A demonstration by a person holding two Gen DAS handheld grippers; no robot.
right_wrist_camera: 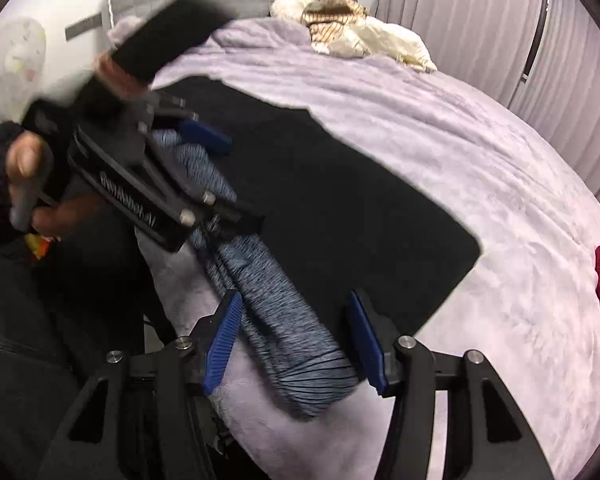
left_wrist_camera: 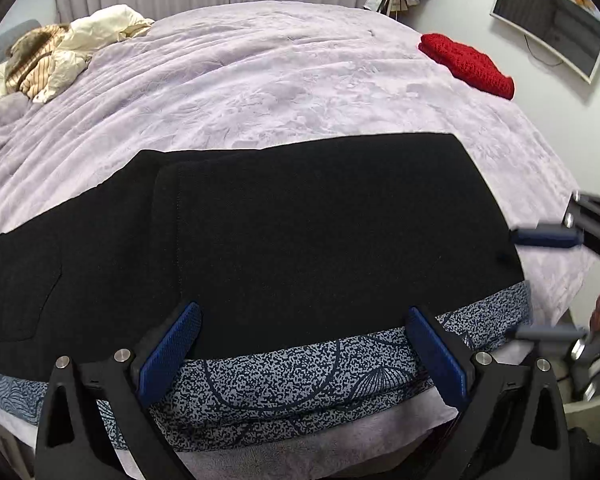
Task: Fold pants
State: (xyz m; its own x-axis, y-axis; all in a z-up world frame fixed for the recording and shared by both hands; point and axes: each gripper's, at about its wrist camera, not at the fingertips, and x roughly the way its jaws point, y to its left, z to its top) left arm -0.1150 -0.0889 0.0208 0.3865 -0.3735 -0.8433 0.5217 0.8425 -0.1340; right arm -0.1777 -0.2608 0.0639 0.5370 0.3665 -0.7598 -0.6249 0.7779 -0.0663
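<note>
While the black pants (left_wrist_camera: 300, 232) lie folded across the near edge of the bed (left_wrist_camera: 292, 80), over a speckled blue-grey garment (left_wrist_camera: 284, 376), both grippers hover released: left gripper (left_wrist_camera: 300, 352) wide, right gripper (right_wrist_camera: 296, 344) straddling that patterned cloth, jaws apart, gripping nothing. One fold looks done; next likely calls for pinching an end and doubling it over.

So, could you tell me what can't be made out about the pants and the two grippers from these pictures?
- Left wrist view: the black pants run off the left edge, so their full length is cut off.
- Left wrist view: the right gripper is blurred at the right edge.
- Right wrist view: the left gripper is motion-blurred; whether its pads touch cloth is unclear.
- Both views: the patterned fabric lies partly under the pants; its extent is hidden.
</note>
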